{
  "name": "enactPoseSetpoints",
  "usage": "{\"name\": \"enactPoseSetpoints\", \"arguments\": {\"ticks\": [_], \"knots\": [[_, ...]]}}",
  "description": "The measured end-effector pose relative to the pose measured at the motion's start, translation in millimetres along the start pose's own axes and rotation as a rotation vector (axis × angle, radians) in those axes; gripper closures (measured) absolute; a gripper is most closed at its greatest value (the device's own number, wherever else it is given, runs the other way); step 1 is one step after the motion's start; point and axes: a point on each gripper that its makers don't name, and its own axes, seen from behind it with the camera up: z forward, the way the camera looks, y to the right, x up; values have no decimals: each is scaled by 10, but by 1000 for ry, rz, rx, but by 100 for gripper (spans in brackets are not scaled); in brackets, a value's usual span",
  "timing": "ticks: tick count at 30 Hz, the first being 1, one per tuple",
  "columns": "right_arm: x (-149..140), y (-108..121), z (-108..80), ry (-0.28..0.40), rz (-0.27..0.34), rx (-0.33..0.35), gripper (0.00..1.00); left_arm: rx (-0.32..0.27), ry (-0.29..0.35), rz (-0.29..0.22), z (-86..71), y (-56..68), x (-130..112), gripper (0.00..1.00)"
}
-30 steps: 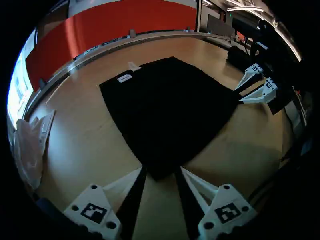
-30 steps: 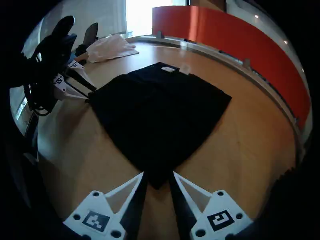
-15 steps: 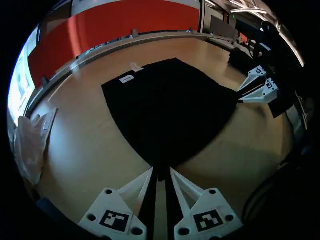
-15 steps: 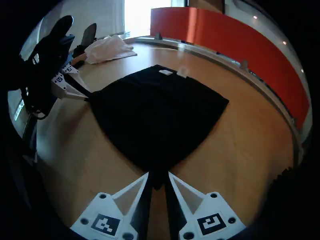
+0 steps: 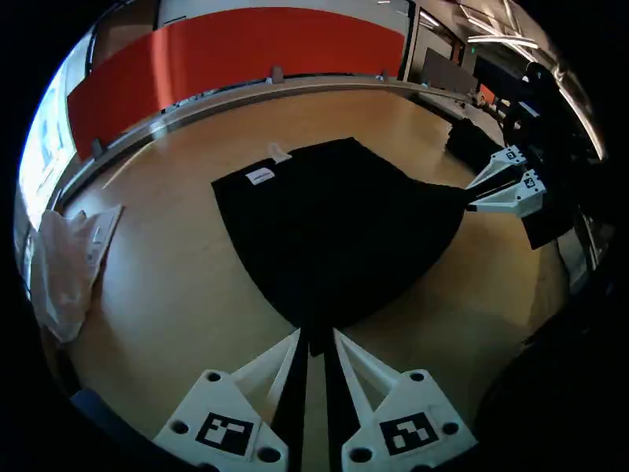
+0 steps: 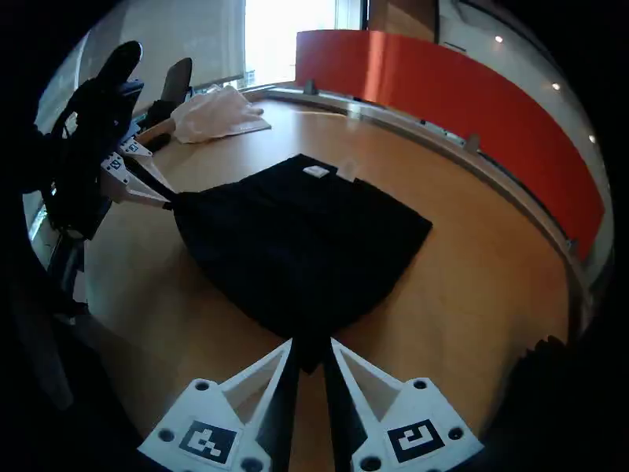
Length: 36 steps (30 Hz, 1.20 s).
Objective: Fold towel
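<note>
Left gripper (image 5: 316, 340): fingers clenched on a corner of the black towel (image 5: 338, 228), with only a thin gap between them that is filled with cloth, at 6 o'clock in the left gripper view. Right gripper (image 6: 312, 348): fingers likewise pinched tight on another towel corner, at 6 o'clock in the right gripper view.

In the left gripper view the right gripper sits at 3 o'clock, its tips at the towel's right corner, with a dark-sleeved hand behind it. In the right gripper view the left gripper is at 9 o'clock, its tips on the towel's left corner.

The towel is spread on the wooden bench (image 5: 181, 259), roughly mid-bench. The two gripped corners and the edge between them look raised off the surface, while the far part lies flat. A white label (image 5: 259, 175) is on the towel near its far corner, at about 11 o'clock from the towel's centre, and a small white tab (image 5: 277, 151) lies just beyond it at the towel's edge.

A white cloth (image 5: 67, 259) is bunched on the bench at 9 o'clock in the left gripper view, well apart from the towel. A red panel (image 5: 236, 55) runs along the far bench edge, from 10 to 1 o'clock. A dark chair (image 6: 177, 79) stands at 11 o'clock in the right gripper view, near the white cloth.
</note>
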Motion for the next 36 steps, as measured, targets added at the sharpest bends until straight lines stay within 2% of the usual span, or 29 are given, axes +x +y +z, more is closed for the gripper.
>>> {"name": "enactPoseSetpoints", "arguments": {"ticks": [9, 18, 36], "knots": [[251, -47, -276, 45, -13, 6, 81, -7, 23, -38, -313, 96, 143, 87], [394, -60, -530, 79, -20, 9, 82, -10, 47, -54, -555, 150, 305, 87], [547, -136, -886, 115, -6, 26, 82, -14, 68, -65, -824, 252, 472, 87]]}}
